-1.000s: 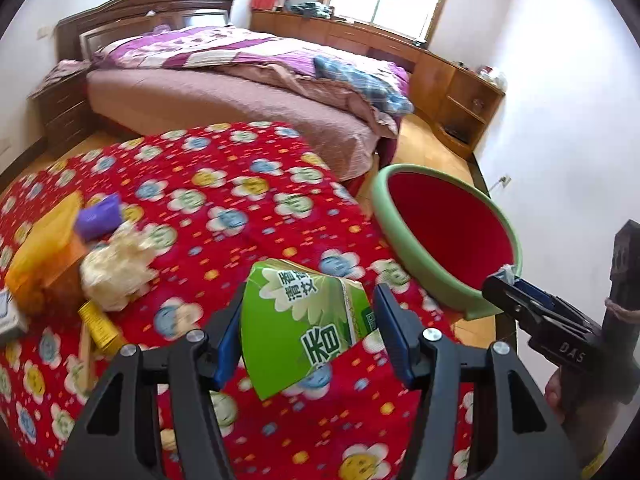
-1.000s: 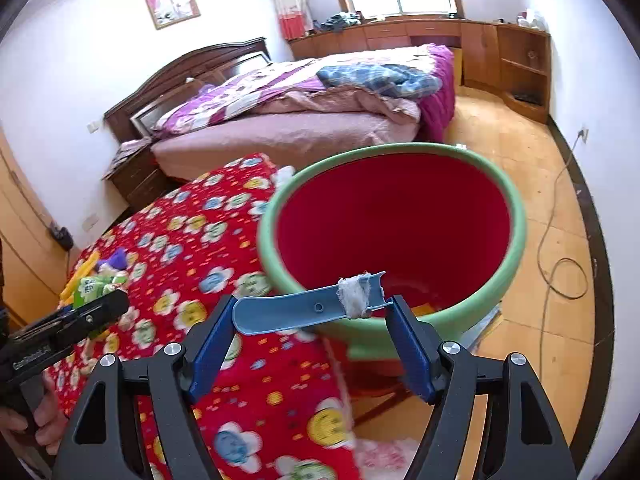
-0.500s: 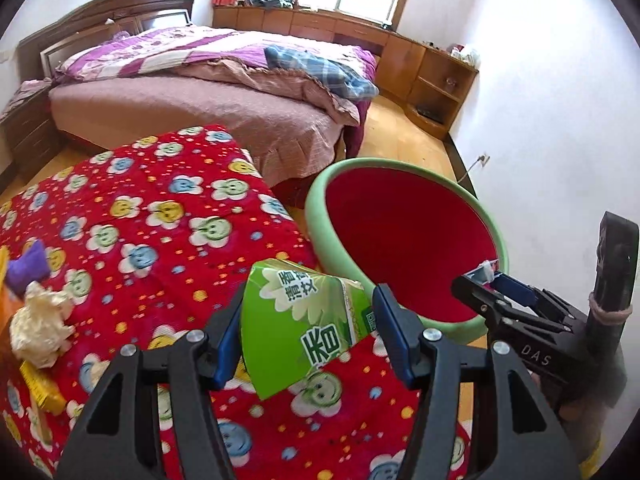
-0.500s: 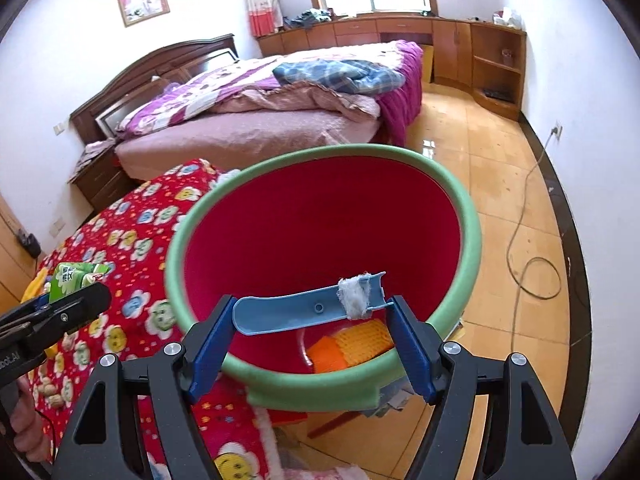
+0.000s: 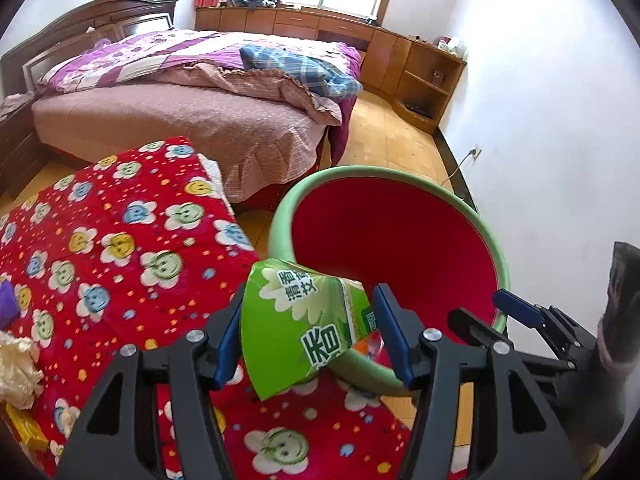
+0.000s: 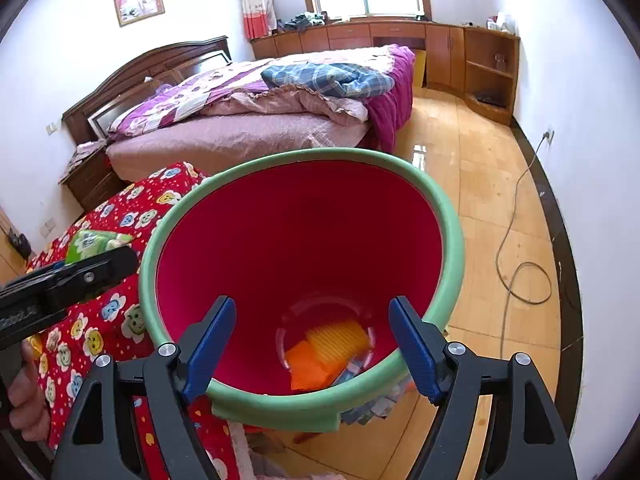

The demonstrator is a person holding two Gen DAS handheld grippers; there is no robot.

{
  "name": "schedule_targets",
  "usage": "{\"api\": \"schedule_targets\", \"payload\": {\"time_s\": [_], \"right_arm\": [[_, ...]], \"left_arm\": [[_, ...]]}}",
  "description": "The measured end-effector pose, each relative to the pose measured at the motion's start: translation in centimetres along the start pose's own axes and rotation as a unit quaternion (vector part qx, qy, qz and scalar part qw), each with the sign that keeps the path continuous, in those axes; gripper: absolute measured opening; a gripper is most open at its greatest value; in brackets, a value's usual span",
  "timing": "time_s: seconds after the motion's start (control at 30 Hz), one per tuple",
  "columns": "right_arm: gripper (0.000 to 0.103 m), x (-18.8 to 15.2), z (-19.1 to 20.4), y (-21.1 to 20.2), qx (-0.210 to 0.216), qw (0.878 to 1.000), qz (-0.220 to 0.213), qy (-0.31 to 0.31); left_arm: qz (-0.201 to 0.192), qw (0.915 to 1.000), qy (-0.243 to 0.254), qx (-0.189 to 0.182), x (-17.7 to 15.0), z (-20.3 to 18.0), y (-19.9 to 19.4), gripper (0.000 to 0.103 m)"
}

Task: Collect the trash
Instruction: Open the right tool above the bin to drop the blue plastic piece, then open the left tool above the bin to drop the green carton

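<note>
Holding a crumpled green drink carton (image 5: 304, 328) with white flower print, my left gripper (image 5: 308, 332) has its blue jaws pressed against the carton's two sides at the lower centre of the left wrist view. The carton hangs over the near rim of the round bin with a green rim and red inside (image 5: 400, 240), which fills the middle right of that frame, just beside the bench covered in a red cloth with smiling flowers (image 5: 120, 248).

In the right wrist view my right gripper (image 6: 312, 340) sits above the bin's mouth, low in the frame; its jaws are opening, standing wide with nothing between them. Down on the bin's floor lie an orange ridged piece of packaging (image 6: 328, 352) and some bluish scraps beside it. At the left edge of that frame the left gripper shows with the carton, and a hand (image 6: 24, 400) grips its handle below.

A crumpled cream wrapper (image 5: 16, 368) rests on the cloth at the lower left of the left wrist view.
</note>
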State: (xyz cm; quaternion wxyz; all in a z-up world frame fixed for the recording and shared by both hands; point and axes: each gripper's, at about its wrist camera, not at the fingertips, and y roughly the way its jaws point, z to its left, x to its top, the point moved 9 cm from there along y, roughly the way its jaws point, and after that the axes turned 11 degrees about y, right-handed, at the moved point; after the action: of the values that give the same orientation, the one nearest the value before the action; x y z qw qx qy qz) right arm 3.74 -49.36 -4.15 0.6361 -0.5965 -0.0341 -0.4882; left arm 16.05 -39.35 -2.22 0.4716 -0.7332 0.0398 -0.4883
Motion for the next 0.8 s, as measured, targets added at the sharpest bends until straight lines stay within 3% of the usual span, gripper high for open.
{"api": "schedule_targets", "payload": {"time_s": [0.3, 0.4, 0.57, 0.8], "right_arm": [[0.08, 0.0, -0.6, -0.8, 0.001, 1.0, -0.008, 0.004], [0.08, -0.1, -0.7, -0.8, 0.001, 1.0, -0.007, 0.003], [0.08, -0.2, -0.7, -0.9, 0.003, 1.0, -0.008, 0.006], [0.08, -0.4, -0.5, -1.3, 0.008, 1.0, -0.007, 0.012]], "left_arm": [[0.01, 0.9996, 0.023, -0.008, 0.4, -1.4, 2.5, 0.061], [0.008, 0.9993, 0.036, -0.008, 0.7, -1.6, 2.8, 0.07], [-0.002, 0.9996, 0.017, -0.02, 0.9, -1.3, 2.7, 0.073], [-0.006, 0.9999, 0.001, -0.008, 0.4, -0.2, 1.2, 0.073]]}}
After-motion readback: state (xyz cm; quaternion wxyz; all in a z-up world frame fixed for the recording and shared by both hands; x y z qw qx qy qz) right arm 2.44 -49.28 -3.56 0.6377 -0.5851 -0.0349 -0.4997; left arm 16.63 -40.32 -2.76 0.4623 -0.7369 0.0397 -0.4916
